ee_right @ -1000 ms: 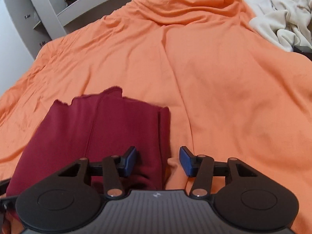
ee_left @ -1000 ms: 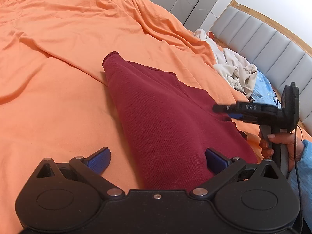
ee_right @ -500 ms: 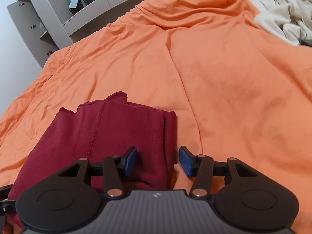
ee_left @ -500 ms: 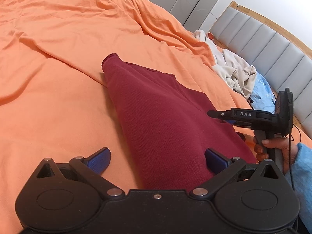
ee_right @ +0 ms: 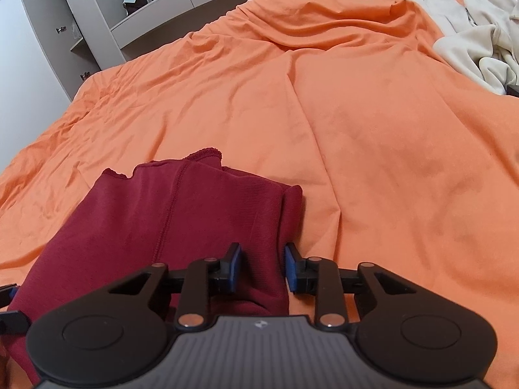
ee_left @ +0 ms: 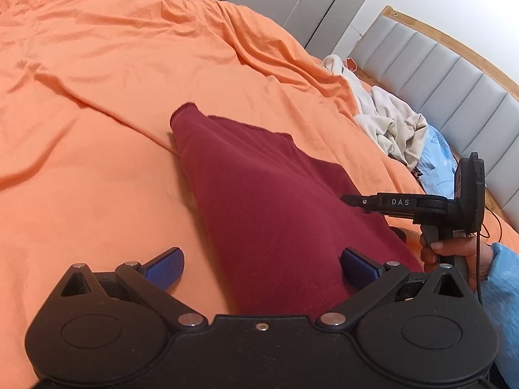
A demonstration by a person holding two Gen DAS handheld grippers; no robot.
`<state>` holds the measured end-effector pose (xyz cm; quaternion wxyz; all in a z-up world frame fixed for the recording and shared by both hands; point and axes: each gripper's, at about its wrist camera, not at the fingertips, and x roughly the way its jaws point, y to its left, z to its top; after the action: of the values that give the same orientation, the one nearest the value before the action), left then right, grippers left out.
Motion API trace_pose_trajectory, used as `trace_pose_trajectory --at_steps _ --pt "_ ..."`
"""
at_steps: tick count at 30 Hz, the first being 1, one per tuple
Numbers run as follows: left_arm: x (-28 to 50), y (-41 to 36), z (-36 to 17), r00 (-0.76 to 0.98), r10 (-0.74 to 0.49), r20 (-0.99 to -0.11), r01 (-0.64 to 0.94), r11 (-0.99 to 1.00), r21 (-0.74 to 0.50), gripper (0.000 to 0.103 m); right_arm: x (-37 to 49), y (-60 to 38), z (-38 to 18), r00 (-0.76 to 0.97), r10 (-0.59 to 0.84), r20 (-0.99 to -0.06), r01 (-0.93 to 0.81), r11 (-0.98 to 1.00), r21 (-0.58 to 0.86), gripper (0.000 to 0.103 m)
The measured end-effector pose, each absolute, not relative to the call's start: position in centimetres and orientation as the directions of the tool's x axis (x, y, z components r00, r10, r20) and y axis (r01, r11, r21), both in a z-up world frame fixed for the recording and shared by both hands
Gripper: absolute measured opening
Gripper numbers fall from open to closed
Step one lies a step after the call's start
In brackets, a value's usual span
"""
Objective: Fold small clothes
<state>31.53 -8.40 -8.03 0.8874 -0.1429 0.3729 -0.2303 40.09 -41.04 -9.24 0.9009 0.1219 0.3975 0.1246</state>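
Lying across the orange bedsheet (ee_left: 97, 168): a maroon garment (ee_left: 275, 214), folded lengthwise into a long strip.
Left gripper (ee_left: 261, 265): low over the bed at the near end of the garment, jaws standing wide; the left blue pad (ee_left: 163, 267) sits over bare sheet, the right one over the cloth, neither pressing on it.
Maroon garment, left wrist view: runs from between the left jaws away toward the middle of the bed, its far end a narrow rounded tip.
Maroon garment, right wrist view (ee_right: 168, 227): a stitched seam runs along its length, and its far edge is wavy and uneven.
Right gripper (ee_right: 262, 267): jaws narrow and closing, with the folded right-hand edge of the garment between the blue pads; a small gap shows on each side of the cloth.
Right gripper, seen from the left wrist (ee_left: 348, 199): pointing across the garment's right side.
Hand (ee_left: 454, 253): wrapped round the right gripper's handle, a light blue sleeve (ee_left: 501, 295) behind it.
Cream clothes (ee_left: 389, 123): a crumpled heap well beyond the garment, near the grey padded headboard (ee_left: 454, 74).
Blue fabric (ee_left: 436, 165): just beside the cream heap, by the headboard.
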Motion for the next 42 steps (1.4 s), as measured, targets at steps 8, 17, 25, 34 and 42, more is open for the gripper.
trace_pose_trajectory --at_steps 8,17,25,34,42 --pt "32.0 -7.2 -7.4 0.659 -0.49 -0.571 0.255 0.86 -0.443 0.103 40.1 -40.9 -9.4 0.653 0.313 -0.69 -0.129 0.943 0.306 0.033" --pt "34.2 -4.6 -8.5 0.657 -0.518 -0.548 0.136 0.796 -0.59 0.1 40.1 -40.9 -9.5 0.651 0.313 -0.692 -0.127 0.943 0.307 0.036" --pt "35.1 -4.4 -10.4 0.591 -0.631 -0.503 0.127 0.688 -0.714 0.067 40.1 -40.9 -9.6 0.654 0.3 -0.694 -0.119 0.947 0.297 0.036" --pt "34.9 -5.7 -9.6 0.591 -0.602 -0.537 0.136 0.73 -0.67 0.044 39.4 -39.7 -8.2 0.692 0.261 -0.673 -0.115 0.96 0.254 0.017" --pt "33.7 -7.1 -5.5 0.645 -0.548 -0.532 0.253 0.811 -0.528 0.033 38.2 -38.6 -4.4 0.773 0.305 -0.556 -0.163 0.943 0.29 0.015"
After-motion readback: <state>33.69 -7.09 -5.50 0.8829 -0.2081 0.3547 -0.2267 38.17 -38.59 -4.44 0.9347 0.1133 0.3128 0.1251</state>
